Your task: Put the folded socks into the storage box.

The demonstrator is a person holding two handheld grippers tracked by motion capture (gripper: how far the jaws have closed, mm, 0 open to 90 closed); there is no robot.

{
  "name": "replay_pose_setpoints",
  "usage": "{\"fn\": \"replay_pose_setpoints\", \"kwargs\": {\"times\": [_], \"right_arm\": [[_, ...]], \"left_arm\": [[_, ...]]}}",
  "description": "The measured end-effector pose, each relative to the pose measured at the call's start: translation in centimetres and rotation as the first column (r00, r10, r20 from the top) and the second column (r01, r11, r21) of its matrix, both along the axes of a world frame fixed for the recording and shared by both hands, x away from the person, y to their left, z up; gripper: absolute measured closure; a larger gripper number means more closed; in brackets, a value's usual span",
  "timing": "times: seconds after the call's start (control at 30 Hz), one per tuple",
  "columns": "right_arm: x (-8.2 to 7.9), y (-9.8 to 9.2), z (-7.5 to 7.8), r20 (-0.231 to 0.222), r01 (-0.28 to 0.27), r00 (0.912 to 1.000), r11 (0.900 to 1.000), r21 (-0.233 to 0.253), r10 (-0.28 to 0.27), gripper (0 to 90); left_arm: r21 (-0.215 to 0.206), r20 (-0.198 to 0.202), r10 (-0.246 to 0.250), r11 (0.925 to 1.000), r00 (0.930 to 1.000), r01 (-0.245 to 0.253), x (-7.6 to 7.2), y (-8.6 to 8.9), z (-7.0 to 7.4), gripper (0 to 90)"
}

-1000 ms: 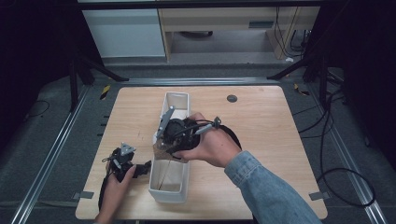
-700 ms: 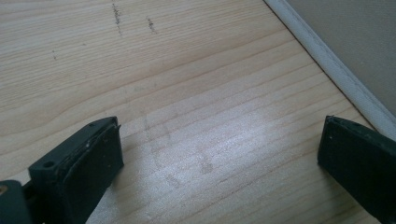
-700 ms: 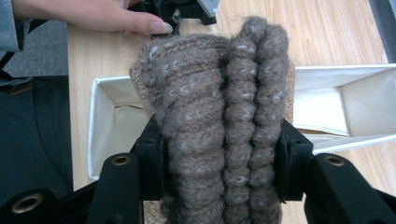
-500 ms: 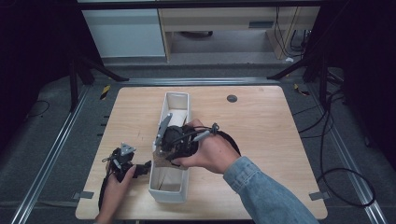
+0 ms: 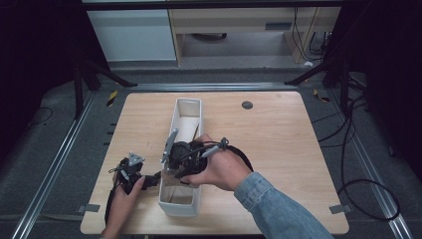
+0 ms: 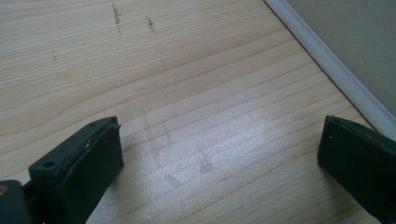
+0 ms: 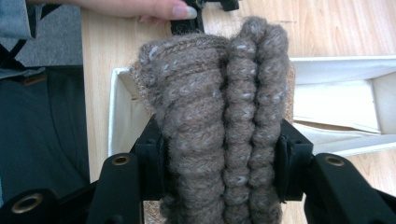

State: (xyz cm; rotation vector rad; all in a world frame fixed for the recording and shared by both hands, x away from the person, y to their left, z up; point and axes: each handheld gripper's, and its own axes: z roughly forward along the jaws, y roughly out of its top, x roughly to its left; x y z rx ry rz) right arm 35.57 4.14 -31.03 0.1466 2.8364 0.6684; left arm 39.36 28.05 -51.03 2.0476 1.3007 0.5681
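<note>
A brown-grey knitted woollen piece (image 7: 219,116), folded into thick ribbed rolls, is clamped between the jaws of my right gripper (image 7: 219,168). In the high view my right gripper (image 5: 172,172) holds the knitted piece (image 5: 168,178) over the near half of a long white box (image 5: 191,103) that runs away from me mid-table. My left gripper (image 5: 148,180) rests on the wood just left of the box's near end. Its jaws (image 6: 219,154) stand wide open over bare wood, with the box's wall (image 6: 327,56) at the right.
The box (image 7: 327,65) has a beige cardboard flap (image 5: 186,127) in its far half. A small dark disc (image 5: 247,105) lies on the table at the far right. Cables trail past the table's right side (image 5: 358,189). Bare wood stretches right of the box.
My right gripper, with the knitted piece in it, has moved along the box toward its near end and lower. The left gripper has stayed in place.
</note>
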Motion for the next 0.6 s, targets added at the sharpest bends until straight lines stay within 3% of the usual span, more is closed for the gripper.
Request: {"fn": "replay_pose_setpoints", "kwargs": {"times": [0.6], "right_arm": [[-0.3, 1.2, -2.1, -0.056, 0.013, 0.9983, 0.999, -0.047, -0.016, 50.1]], "left_arm": [[-0.003, 0.001, 0.001, 1.0000, 1.0000, -0.001, 0.0, 0.0, 0.0, 0.0]]}}
